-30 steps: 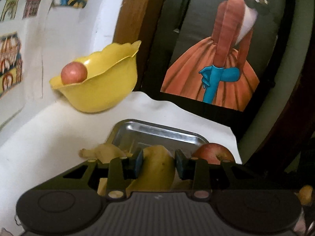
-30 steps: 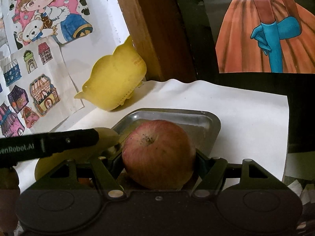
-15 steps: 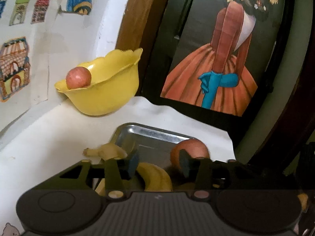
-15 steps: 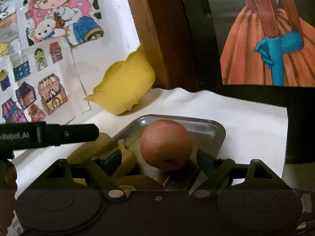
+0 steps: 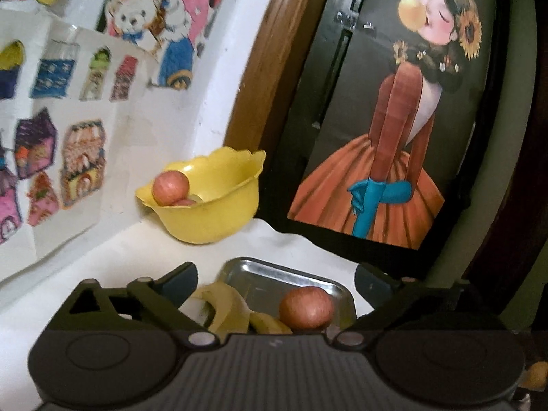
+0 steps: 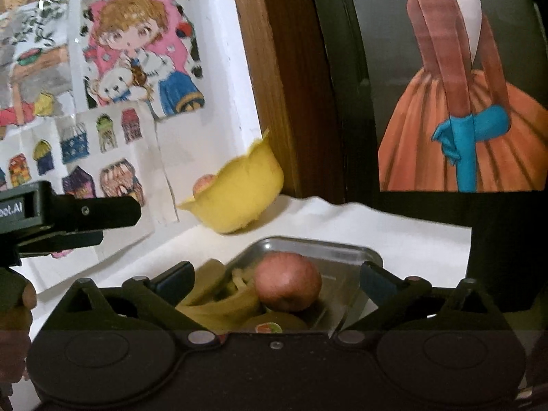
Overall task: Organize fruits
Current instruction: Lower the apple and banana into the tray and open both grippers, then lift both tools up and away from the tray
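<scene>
Apple [image 6: 287, 286] lies in the metal tray [image 6: 342, 251], touching the bananas [image 6: 219, 303] on its left. Right gripper [image 6: 275, 282] is positioned above the tray, jaws spread wide, holding nothing. Left gripper [image 5: 275, 282] is likewise spread wide and empty. A second apple [image 5: 170, 187] sits in the yellow bowl [image 5: 212, 212] behind the tray, on the white surface [image 5: 102, 257].
</scene>
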Available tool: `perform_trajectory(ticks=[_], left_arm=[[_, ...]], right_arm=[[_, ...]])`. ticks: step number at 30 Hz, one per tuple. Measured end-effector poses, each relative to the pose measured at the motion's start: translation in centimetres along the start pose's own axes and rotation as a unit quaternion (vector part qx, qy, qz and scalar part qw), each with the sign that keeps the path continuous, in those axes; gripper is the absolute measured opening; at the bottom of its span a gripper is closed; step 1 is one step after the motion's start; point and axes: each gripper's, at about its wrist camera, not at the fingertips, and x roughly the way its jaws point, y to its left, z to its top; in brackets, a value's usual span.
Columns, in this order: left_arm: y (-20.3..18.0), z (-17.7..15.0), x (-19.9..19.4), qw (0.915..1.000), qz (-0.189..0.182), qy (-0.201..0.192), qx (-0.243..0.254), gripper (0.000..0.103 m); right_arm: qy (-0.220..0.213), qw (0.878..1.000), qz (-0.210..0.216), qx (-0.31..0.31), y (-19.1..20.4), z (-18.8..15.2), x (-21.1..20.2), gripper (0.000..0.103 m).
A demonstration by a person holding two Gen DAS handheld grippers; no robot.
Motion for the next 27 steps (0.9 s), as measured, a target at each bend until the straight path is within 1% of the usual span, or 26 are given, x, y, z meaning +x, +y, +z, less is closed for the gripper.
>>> perform_trajectory(ticks=[10, 17, 27], left_arm=[[0.7, 0.2, -5.1, 0.9994, 0.012, -0.032, -0.003, 0.102], [1.0, -0.3, -9.2, 0.9983, 0.012, -0.056, 0.005, 0.102], [1.0, -1.1, -14.1, 0.9964, 0.01, -0.083, 0.012, 0.102]], right_arm=[[-0.042, 0.999, -0.006, -0.001, 2.5, 0.1, -5.5, 0.102], [-0.078, 0.997, -0.015, 0.001, 4.0, -0.5, -9.8, 0.102], [-0.096, 0.995, -0.016, -0.016, 7.0, -1.6, -14.2, 0.102]])
